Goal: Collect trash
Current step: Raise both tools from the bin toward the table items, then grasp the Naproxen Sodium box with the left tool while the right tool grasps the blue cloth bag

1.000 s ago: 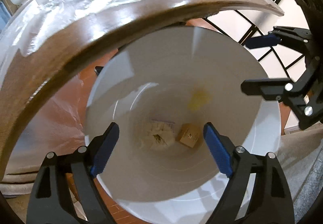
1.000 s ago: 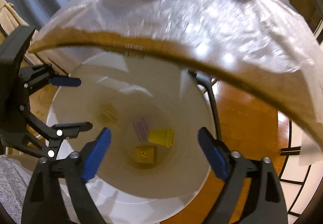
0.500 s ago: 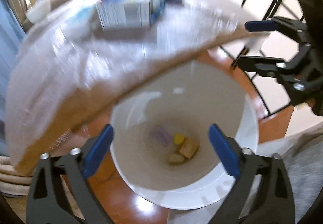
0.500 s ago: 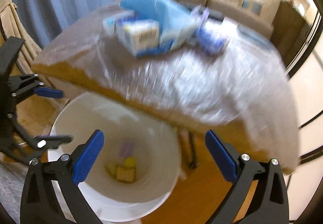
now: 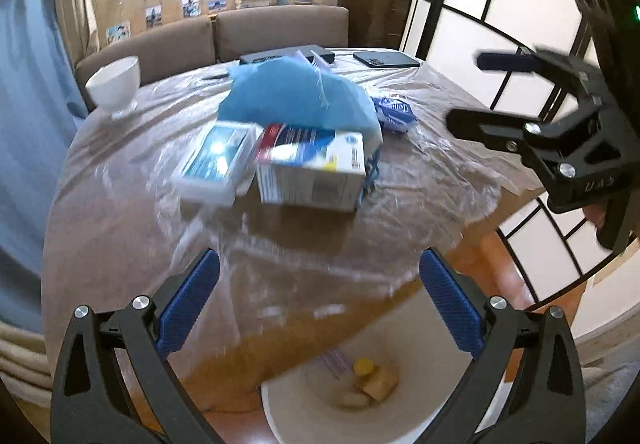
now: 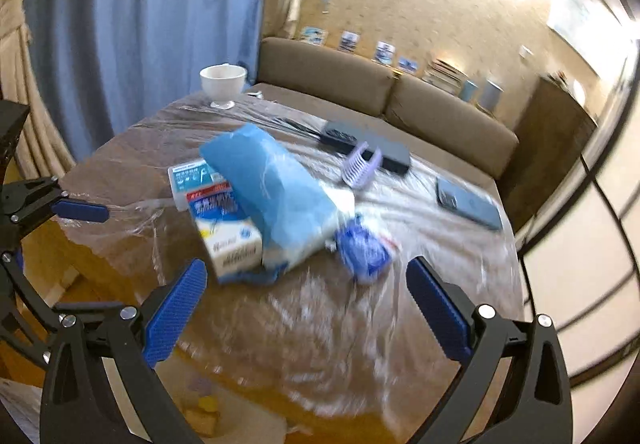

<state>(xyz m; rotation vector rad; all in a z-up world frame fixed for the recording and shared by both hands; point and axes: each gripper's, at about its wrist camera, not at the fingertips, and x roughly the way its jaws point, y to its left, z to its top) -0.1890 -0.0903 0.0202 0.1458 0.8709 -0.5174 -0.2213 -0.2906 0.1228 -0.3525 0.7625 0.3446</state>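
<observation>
Your left gripper (image 5: 320,300) has its jaws still spreading the last bit toward full width, and nothing sits between the blue pads (image 5: 188,300). Your right gripper (image 6: 306,308) stands with its jaws wide apart, also empty; in the left wrist view it shows at the right edge, where raised letters on its black body are too blurred to read.

Below and beyond your left jaws sits the white bucket (image 5: 288,416), on the floor just past the table edge. In its bottom lies the collected trash (image 5: 372,380): a yellow cap-like piece, a tan block, a pale lump and a small striped lilac wrapper, all close together.

The table (image 5: 120,228) is covered in clear plastic sheeting. Near its middle stands a white carton (image 5: 312,172) with a red and blue printed top and a barcode-like patch; the print is smeared by motion and cannot be read. From your right wrist, that carton shows dark lettering on its end, also unreadable. Touching its left side lies a flat clear-lidded box (image 5: 216,164) with a blue label. A blue bag (image 5: 296,96) slumps over both from behind. Just right of the bag lies a small blue and white packet (image 5: 394,112) with white writing you cannot make out.

Further out sit a white footed bowl (image 5: 116,86) at the far left rim, a lilac comb-like thing (image 6: 360,164), a dark flat device (image 6: 368,148) and a phone (image 6: 468,202).
</observation>
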